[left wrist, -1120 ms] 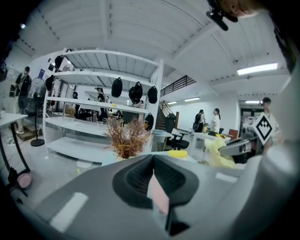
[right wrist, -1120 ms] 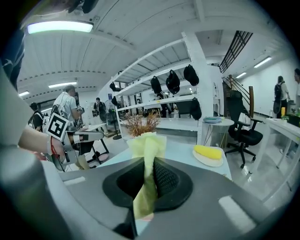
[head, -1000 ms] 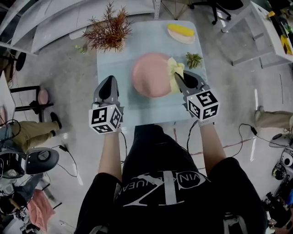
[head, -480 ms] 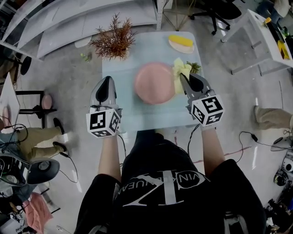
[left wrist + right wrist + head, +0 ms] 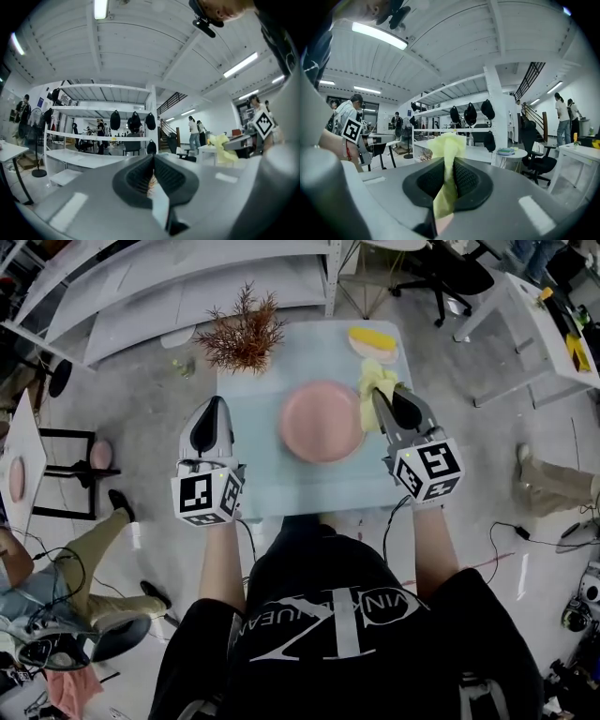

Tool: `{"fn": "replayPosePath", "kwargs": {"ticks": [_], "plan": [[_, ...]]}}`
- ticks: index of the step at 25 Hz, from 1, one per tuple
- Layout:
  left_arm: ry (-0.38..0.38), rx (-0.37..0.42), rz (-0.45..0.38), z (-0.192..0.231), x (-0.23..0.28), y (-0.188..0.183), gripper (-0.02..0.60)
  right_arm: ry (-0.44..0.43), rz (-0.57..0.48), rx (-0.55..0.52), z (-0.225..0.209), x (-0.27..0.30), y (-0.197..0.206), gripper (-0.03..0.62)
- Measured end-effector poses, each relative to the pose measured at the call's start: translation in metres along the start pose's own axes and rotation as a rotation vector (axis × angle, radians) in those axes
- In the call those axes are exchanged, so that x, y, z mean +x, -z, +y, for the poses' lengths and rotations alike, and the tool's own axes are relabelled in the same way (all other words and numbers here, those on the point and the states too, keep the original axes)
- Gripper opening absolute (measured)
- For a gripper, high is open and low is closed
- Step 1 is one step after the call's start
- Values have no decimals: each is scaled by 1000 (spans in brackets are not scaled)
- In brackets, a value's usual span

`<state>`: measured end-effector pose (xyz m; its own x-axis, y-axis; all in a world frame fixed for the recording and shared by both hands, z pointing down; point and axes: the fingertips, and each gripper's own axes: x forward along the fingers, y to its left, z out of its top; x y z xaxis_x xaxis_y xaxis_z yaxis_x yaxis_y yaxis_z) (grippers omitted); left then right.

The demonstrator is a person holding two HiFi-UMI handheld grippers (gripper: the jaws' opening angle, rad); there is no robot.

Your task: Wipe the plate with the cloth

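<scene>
Grey workshop floor (image 5: 141, 437) spread on all sides of a small pale bench (image 5: 272, 470), with white shelving (image 5: 178, 282) beyond its far edge. On the bench a round pink plate (image 5: 322, 421) lay flat near the middle. A reddish dried plant (image 5: 246, 332) stood at the far left corner, and a shallow dish (image 5: 373, 340) with something yellow in it sat at the far right corner.

The right tongs (image 5: 382, 397) were closed on a pale yellow cloth (image 5: 376, 386). In the right gripper view those tongs (image 5: 449, 174) pinched the cloth (image 5: 447, 149) between their ribbed pads, and a bunched tuft stood out past the tips. From the head view the cloth hung just beside the plate's right rim. Whether it touched the plate could not be told.

The left tongs (image 5: 213, 409) were held over the bench's left edge, well apart from the plate. In the left gripper view the tongs (image 5: 152, 174) were shut, pad against pad, with nothing caught between them. The same view showed the cloth (image 5: 220, 144) off to the right.
</scene>
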<state>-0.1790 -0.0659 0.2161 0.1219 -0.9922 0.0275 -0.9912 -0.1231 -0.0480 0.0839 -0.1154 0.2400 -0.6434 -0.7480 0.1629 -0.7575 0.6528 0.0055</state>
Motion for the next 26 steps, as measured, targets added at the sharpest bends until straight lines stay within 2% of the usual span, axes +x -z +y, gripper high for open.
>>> {"fn": "replayPosePath", "kwargs": {"ticks": [9,26], "plan": [[-12,17,-40,10,-4,-21,0,11,-50,-3,1,0,-22,38],[-4,-5,-64,14,-5,-26,0,29,-89,12,0,1,-27,40]]}}
